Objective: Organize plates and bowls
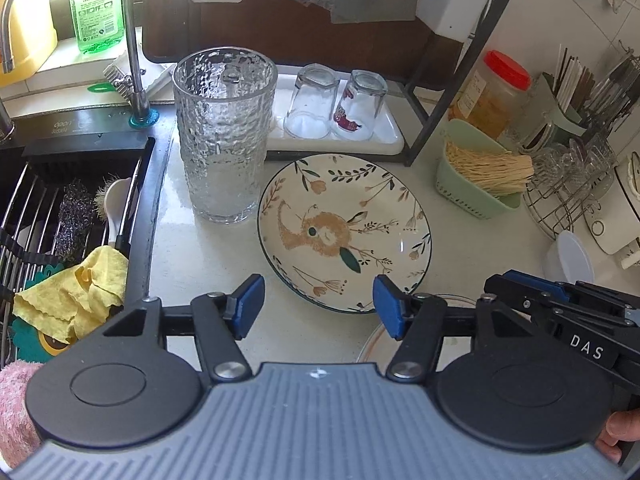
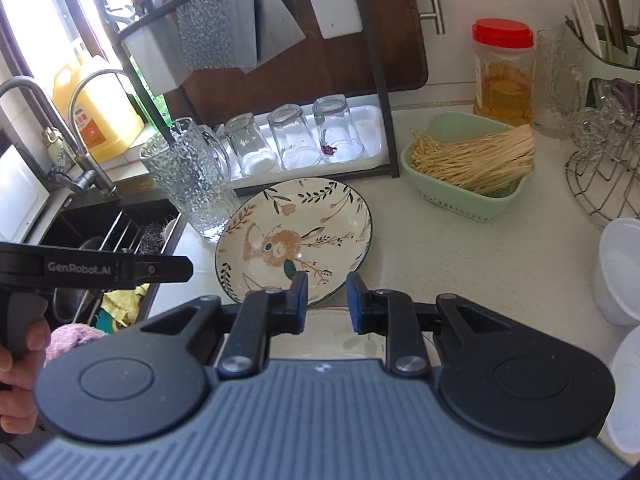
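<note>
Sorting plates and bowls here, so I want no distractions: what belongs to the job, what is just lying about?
Job: rabbit plate; white bowls; second plate under the jaws.
Lying about: textured glass mug; noodle basket; upturned glasses; red-lidded jar.

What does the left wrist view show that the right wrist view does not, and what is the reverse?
Only the left wrist view: the green bottle on the window sill and the yellow cloth lying in the sink rack in full.

Only the right wrist view: the yellow jug behind the faucet, a third upturned glass on the white tray, and white cups at the right edge.

Both: the rabbit plate, the textured glass mug, the green basket of noodles, the red-lidded jar, and both grippers open, left, right.
</note>
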The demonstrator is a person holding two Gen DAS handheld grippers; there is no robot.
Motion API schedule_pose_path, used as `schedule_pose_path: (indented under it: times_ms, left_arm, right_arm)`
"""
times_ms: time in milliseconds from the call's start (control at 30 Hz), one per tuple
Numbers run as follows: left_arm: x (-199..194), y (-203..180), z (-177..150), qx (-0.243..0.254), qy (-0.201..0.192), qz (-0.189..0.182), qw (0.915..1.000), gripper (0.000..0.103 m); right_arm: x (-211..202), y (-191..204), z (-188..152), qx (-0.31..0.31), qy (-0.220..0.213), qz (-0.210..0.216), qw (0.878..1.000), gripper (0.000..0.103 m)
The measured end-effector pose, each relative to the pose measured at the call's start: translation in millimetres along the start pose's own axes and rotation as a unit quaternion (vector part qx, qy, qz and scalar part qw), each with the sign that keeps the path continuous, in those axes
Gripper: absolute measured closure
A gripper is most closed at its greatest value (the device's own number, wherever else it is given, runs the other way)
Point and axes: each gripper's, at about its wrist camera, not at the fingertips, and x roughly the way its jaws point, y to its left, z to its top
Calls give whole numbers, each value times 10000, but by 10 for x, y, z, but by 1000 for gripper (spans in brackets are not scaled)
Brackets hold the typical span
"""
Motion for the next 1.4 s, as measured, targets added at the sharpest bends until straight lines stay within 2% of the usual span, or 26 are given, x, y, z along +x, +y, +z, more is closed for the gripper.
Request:
schedule_pose_path:
  times_ms: [67,100,133,567,933,1133,1233,1400]
  left_arm:
    - [65,53,20,-54,43,35,10000,35]
    - [103,80,30,-83,57,52,9999,32]
    - [135,101,40,-90,61,69,9999,31]
    - [546,339,149,-221,303,170,9992,31]
    - [948,441,332,-165,621,31,9979,33]
    - [1138,460,434,-90,721,67,9973,41]
    - [1217,456,454,-130,761,62,9970,47]
    - [1316,453,450,-209,872,47,9960,53]
  right_arm:
    - [90,-10,32,13,85,-32,10000,69]
    - [120,-20,44,47,83,-21,10000,57]
    - [148,-36,60,96,52,-4,9999,52]
    - [653,-11,226,12,355,10,9994,52]
    - [1050,-182,299,116,590,-416,9973,53]
    - [1261,-237,310,96,709,-446,9964,54]
    - [1357,-242,311,117,781,-524,9955,68]
    - [1433,-256,309,201,749,-466,9959,69]
